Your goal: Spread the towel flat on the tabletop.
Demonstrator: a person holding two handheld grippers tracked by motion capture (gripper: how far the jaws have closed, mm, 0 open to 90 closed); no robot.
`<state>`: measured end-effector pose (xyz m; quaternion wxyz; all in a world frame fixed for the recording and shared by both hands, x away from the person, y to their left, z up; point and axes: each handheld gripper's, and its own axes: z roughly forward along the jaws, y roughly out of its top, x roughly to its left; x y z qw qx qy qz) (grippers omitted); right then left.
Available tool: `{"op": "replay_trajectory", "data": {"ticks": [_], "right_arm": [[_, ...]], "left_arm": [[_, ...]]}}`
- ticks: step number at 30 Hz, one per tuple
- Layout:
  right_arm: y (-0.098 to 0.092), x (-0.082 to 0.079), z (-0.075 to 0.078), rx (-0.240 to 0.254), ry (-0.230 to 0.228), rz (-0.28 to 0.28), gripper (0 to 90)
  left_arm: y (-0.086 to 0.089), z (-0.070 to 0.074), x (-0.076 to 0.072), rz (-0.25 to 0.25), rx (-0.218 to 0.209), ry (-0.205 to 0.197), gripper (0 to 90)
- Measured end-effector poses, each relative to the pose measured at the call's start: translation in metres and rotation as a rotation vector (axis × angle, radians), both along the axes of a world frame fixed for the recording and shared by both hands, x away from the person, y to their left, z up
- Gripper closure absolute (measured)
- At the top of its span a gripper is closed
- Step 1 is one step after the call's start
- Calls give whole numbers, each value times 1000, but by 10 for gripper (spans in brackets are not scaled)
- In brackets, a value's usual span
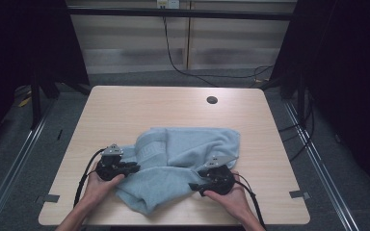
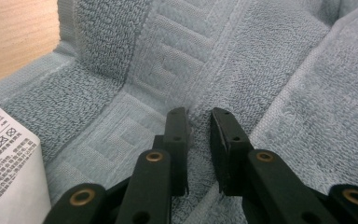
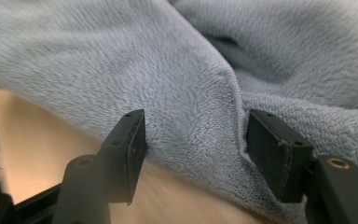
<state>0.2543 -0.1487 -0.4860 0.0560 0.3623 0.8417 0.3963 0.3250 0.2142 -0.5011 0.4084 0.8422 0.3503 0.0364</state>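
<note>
Left gripper (image 2: 198, 116) pinches a ridge of the towel's (image 1: 183, 163) woven border; my right gripper (image 3: 196, 126) stands open around a hem fold. Lying crumpled at the table's (image 1: 125, 110) near edge, it's soft, limp, light: best taken by corners.
</note>
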Motion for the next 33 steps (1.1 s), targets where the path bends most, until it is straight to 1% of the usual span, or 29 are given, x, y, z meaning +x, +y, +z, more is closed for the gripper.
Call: {"op": "replay_trajectory", "data": {"ticks": [1,2,3,4,5,6,8,10,12,13,14,15,16,17,18,20,21,23,24,25,26,27,29,31,32,33], "right_arm": [[3,1,-3,-13,-2,-7,389],[4,4,-5,-12,-8,-9,402],[4,7,-5,5,-7,-16,404],[6,11,-5,8,-5,-21,417],[7,14,-6,-6,-12,-21,451],[9,18,-7,-41,-38,-24,479],[10,26,-8,-63,-57,-42,516],[7,37,-9,-94,-79,-69,541],[3,46,-10,-95,-93,-98,581],[1,50,-10,-115,-101,-107,594],[-1,54,-10,-124,-103,-118,611],[-4,57,-9,-126,-101,-126,639],[-8,60,-9,-131,-101,-134,662],[-11,62,-10,-121,-106,-134,673],[-14,63,-9,-118,-97,-140,683],[-21,66,-9,-92,-76,-158,683],[-24,66,-7,-92,-71,-156,669],[-27,65,-1,-65,-63,-158,599],[-26,64,3,-47,-68,-159,574],[-23,63,8,-35,-85,-159,540],[-20,62,12,-18,-95,-156,509],[-15,61,16,5,-94,-149,501],[-4,60,22,49,-103,-120,479],[7,58,26,82,-103,-93,468],[13,58,27,95,-103,-72,463],[20,58,27,104,-98,-53,454]], "left_arm": [[0,-1,1,6,-8,2,763],[1,-2,4,14,-18,6,760],[1,-2,8,27,-24,8,760],[1,-3,11,40,-28,8,761],[1,-4,16,60,-35,5,761],[1,-4,18,65,-40,7,761],[1,-5,21,73,-47,5,757],[4,-4,20,73,-59,6,708],[9,0,20,88,-95,8,640],[14,3,21,93,-118,5,623],[20,6,22,99,-142,0,621],[28,9,22,121,-173,-13,610],[35,11,22,141,-197,-17,597],[40,12,23,152,-208,-18,589],[48,13,23,183,-215,-22,578],[57,12,25,221,-214,-23,527],[62,11,25,242,-215,-20,499],[69,9,27,284,-210,-10,448],[72,7,28,292,-191,-10,430],[73,5,29,306,-183,-6,420],[75,2,31,314,-182,1,416],[76,0,32,314,-171,2,408],[77,-3,33,320,-146,-7,404],[76,-6,33,314,-144,1,404],[74,-6,34,302,-122,-1,403],[72,-7,33,293,-109,-1,405]]}}
